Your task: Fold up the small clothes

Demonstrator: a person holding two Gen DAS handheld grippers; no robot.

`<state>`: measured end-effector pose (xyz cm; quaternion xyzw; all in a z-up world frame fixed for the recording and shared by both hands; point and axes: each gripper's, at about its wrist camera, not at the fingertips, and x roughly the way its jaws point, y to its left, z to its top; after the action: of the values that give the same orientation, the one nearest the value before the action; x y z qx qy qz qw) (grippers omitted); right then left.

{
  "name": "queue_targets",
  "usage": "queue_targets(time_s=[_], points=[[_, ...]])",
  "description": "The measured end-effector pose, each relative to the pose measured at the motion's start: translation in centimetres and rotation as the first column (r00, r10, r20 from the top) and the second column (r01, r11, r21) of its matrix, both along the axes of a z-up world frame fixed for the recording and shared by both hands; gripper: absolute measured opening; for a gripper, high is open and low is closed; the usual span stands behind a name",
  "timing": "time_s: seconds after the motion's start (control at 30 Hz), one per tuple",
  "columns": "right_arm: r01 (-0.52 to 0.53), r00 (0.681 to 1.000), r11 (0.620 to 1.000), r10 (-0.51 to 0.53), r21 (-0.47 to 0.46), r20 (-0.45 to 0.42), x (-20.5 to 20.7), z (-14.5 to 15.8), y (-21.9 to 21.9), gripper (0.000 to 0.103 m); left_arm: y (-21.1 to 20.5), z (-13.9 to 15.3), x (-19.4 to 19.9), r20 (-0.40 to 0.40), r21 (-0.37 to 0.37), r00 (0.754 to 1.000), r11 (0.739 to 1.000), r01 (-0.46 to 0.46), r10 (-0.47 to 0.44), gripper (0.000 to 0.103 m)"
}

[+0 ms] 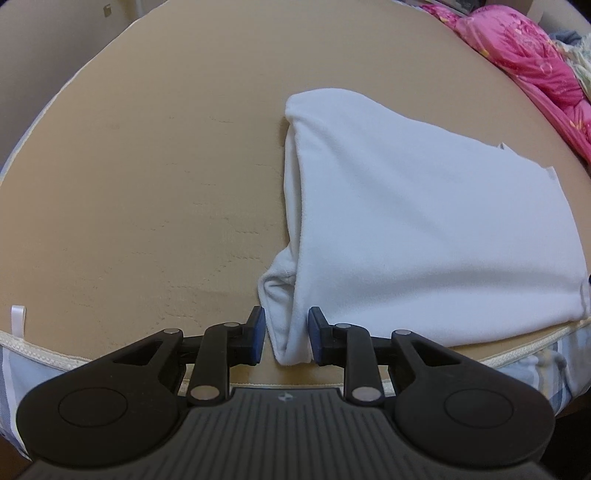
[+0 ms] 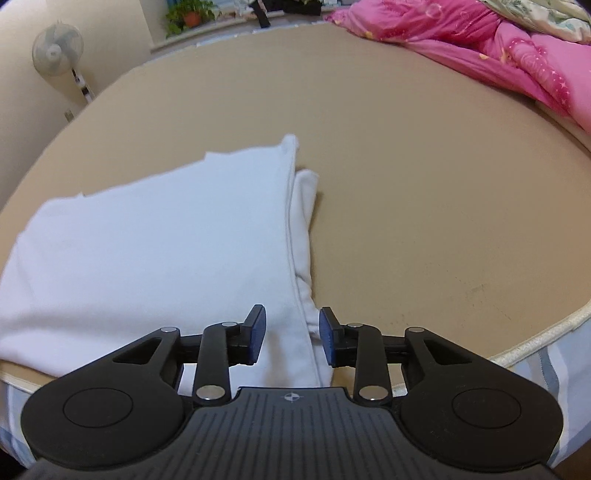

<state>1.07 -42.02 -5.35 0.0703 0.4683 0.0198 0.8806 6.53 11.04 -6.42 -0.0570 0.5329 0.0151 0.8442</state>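
A white garment (image 1: 424, 221), partly folded, lies flat on the tan mattress (image 1: 147, 184). In the left wrist view its near left corner bunches between the fingers of my left gripper (image 1: 286, 338), which is open around that corner. In the right wrist view the same garment (image 2: 147, 251) fills the left half, with a folded strip along its right edge. My right gripper (image 2: 291, 338) is open, its blue pads on either side of the garment's near right edge.
A pink quilt (image 2: 498, 48) is heaped at the far right of the mattress (image 2: 424, 184); it also shows in the left wrist view (image 1: 524, 62). A standing fan (image 2: 57, 48) and a potted plant (image 2: 190, 14) are beyond the bed. The mattress's piped front edge (image 1: 44, 354) runs just below both grippers.
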Motion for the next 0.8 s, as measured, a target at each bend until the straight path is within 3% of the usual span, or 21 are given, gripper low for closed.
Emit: queue_targets(time_s=[0.3,0.5,0.67,0.8], points=[[0.034,0.999,0.999,-0.034,-0.005,0.007,0.5,0.2,0.3,0.039,0.4,0.0,0.1,0.009,-0.01,1.0,1.0,-0.014,0.015,0.029],[0.044,0.996,0.999,-0.044,-0.006,0.079,-0.1,1.6,0.4,0.039,0.9,1.5,-1.2,0.03,-0.029,0.999,0.999,-0.036,0.037,0.028],[0.064,0.989,0.998,-0.065,0.011,0.132,-0.1,2.5,0.0,0.039,4.4,3.0,-2.5,0.076,-0.192,0.985,0.971,-0.139,0.156,0.029],[0.073,0.986,0.996,-0.079,0.042,0.147,0.2,2.8,-0.3,0.039,5.3,2.2,-3.3,0.035,-0.274,0.984,0.949,-0.158,0.174,0.046]])
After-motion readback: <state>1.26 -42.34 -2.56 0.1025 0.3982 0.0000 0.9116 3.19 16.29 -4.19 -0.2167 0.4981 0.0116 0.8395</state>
